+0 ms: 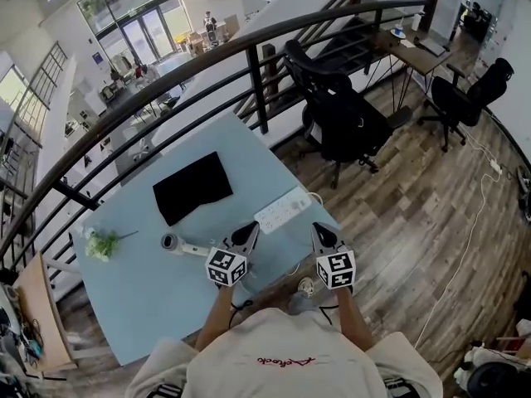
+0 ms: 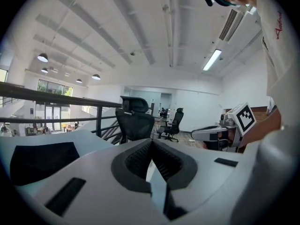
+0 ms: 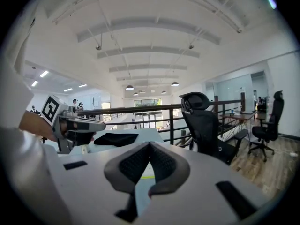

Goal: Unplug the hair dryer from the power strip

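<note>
Hair dryer (image 1: 176, 243) lies flat on the pale blue table (image 1: 158, 313), left of centre. Its round nozzle points to 9 o'clock and its white body runs to 3 o'clock, where the end goes under the left gripper (image 1: 246, 237). That gripper's jaws are pressed together with nothing between them. Its tips are just beside the dryer, but I cannot tell whether they touch it.

The power strip (image 1: 283, 209) lies at the dryer's 2 o'clock, set slantwise near the table's right corner and apart from the dryer. A thin cord (image 1: 313, 197) loops off its far end. I cannot tell whether the dryer's plug sits in the strip.

The right gripper (image 1: 323, 235) hangs at the strip's 5 o'clock, over the table's right edge. Its jaws are also closed and empty.

A black mat (image 1: 192, 186) lies at the dryer's 12 o'clock, with a bare band of table between them. A small plant (image 1: 101, 243) stands at the dryer's 9 o'clock, near the left edge. From 5 to 7 o'clock the tabletop is open up to the near edge.

A dark railing (image 1: 149, 89) runs along the table's far side. A black chair (image 1: 344, 118) stands past the corner at 1 o'clock. Wooden floor (image 1: 415, 239) lies open at 3 o'clock.
</note>
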### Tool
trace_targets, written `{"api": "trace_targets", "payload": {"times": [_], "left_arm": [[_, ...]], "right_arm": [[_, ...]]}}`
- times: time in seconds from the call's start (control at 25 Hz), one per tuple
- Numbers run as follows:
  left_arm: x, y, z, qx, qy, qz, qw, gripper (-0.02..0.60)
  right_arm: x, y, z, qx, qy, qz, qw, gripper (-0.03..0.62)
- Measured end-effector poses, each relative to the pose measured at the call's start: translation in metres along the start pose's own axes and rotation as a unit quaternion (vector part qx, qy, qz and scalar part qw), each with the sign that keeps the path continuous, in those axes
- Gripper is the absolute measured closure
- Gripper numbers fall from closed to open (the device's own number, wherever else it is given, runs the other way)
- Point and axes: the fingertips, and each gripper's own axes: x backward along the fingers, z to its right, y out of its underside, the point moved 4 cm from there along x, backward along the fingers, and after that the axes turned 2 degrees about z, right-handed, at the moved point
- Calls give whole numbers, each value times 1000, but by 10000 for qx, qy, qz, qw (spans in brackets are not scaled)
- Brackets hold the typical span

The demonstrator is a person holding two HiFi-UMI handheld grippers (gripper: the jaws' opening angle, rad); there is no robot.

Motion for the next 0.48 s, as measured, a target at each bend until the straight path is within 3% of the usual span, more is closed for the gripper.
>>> {"api": "trace_targets", "payload": {"times": [0.48], "left_arm": [[-67, -30, -15, -56, -484, 40, 9988, 575]], "right_arm": [[-38, -25, 77, 5, -343, 73, 9994, 577]]}}
